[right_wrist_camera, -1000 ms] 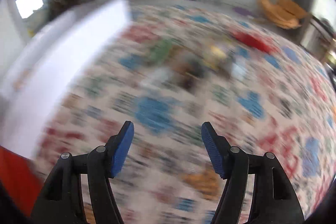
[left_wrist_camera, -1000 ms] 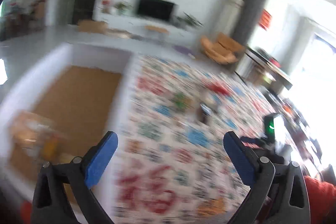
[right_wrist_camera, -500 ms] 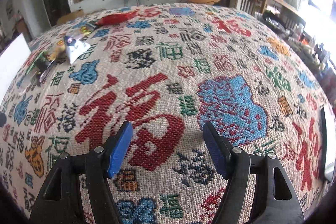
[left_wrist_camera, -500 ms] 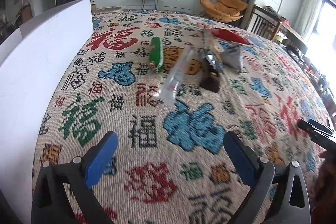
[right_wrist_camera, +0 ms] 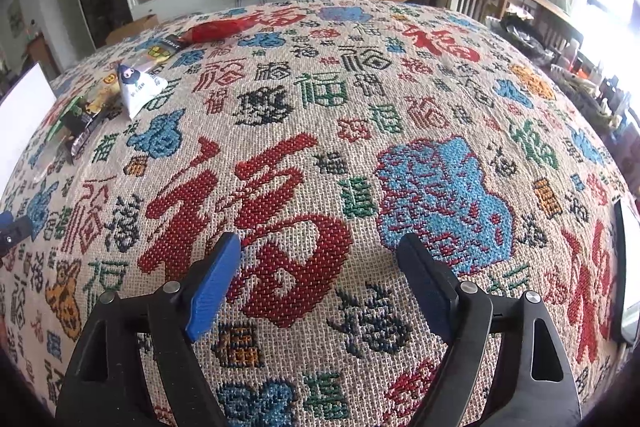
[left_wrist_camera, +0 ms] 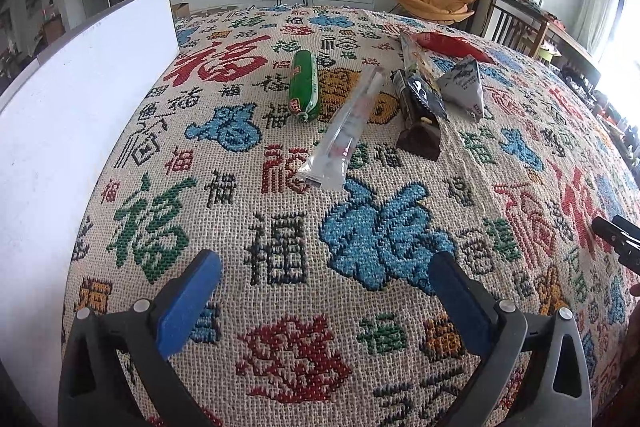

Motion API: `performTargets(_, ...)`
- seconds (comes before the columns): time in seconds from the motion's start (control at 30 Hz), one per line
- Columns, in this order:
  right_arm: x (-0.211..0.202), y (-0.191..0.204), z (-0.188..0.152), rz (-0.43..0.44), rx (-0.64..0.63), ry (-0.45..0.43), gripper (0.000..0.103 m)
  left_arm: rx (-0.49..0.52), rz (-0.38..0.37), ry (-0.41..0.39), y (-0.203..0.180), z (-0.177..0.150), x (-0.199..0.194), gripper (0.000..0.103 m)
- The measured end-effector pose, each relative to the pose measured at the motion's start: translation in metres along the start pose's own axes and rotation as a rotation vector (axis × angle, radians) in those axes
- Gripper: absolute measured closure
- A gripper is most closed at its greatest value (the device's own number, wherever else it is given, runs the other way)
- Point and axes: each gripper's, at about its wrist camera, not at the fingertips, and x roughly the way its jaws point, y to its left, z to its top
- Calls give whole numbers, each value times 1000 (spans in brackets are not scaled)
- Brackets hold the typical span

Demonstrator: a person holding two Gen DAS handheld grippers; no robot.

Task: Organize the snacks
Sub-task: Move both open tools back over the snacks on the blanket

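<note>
**Both grippers spread and empty above the patterned cloth**

Over the woven tablecloth (left_wrist_camera: 280, 259) covered in coloured characters, we see the left gripper (left_wrist_camera: 326, 301) pointing down at bare fabric, its blue pads set wide apart with nothing between them. The snacks lie well ahead of it in a loose group. The green sausage-shaped pack (left_wrist_camera: 304, 87) is farthest left. Just beside it, a clear long packet (left_wrist_camera: 346, 131) lies at a slant. Next comes a dark wrapper (left_wrist_camera: 418, 111); a long printed packet (left_wrist_camera: 416, 63) appears to overlap it, though we cannot tell which lies on top. A grey triangular pouch (left_wrist_camera: 464, 87) sits to the right, and a red packet (left_wrist_camera: 452, 47) lies behind it. A white board (left_wrist_camera: 80, 99) stands along the left edge of the cloth.

The right gripper (right_wrist_camera: 320, 285) also hovers over bare cloth. Its jaws have just been opening and now stand spread, with nothing between them. From this view the snack group sits far to the upper left, with the triangular pouch nearest.
</note>
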Motion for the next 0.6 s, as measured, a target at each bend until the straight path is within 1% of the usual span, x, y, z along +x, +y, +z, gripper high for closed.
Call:
performTargets(0.47, -1, -1, 0, 4, 7, -5, 19, -5, -6, -2, 2, 0, 0, 0)
performTargets(0.53, -11, -5, -1, -34, 33, -52, 19, -2, -2, 0, 1, 0, 0, 0)
performTargets(0.6, -24, -5, 1, -47, 24, -117, 19, -1, -1, 0, 1, 0, 0, 0)
